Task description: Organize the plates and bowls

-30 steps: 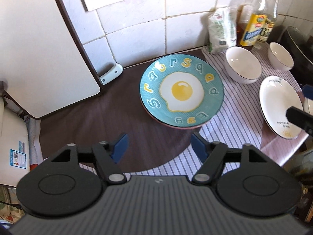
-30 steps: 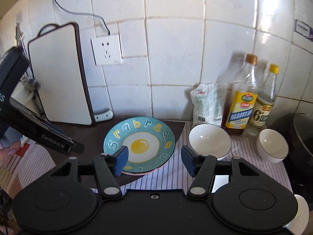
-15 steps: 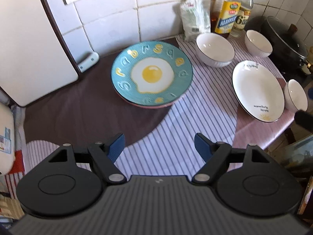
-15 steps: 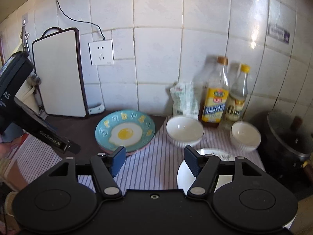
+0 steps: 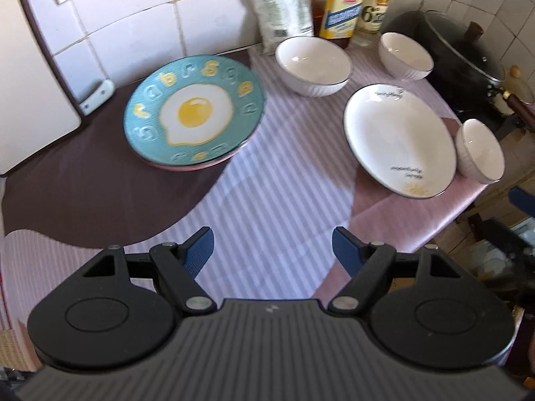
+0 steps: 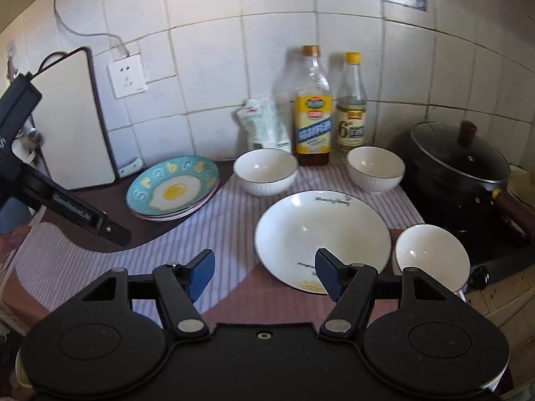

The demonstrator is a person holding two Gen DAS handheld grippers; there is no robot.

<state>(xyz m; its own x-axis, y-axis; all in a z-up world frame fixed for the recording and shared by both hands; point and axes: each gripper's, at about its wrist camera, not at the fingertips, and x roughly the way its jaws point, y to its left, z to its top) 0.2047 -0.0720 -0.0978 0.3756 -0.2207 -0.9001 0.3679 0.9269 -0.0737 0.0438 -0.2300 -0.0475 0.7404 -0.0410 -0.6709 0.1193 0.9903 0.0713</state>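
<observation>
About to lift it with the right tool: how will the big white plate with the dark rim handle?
The big white plate with the dark rim looks glazed, so probably slippery and rigid. Its shallow rim suggests an edge pinch; it may tilt. The small white bowl sits very close and could get bumped.

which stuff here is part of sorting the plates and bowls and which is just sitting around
Part of the job: egg plate stack, white plate, three white bowls.

Just lying about: two bottles, white pouch, black pot, cutting board, wall socket.
</observation>
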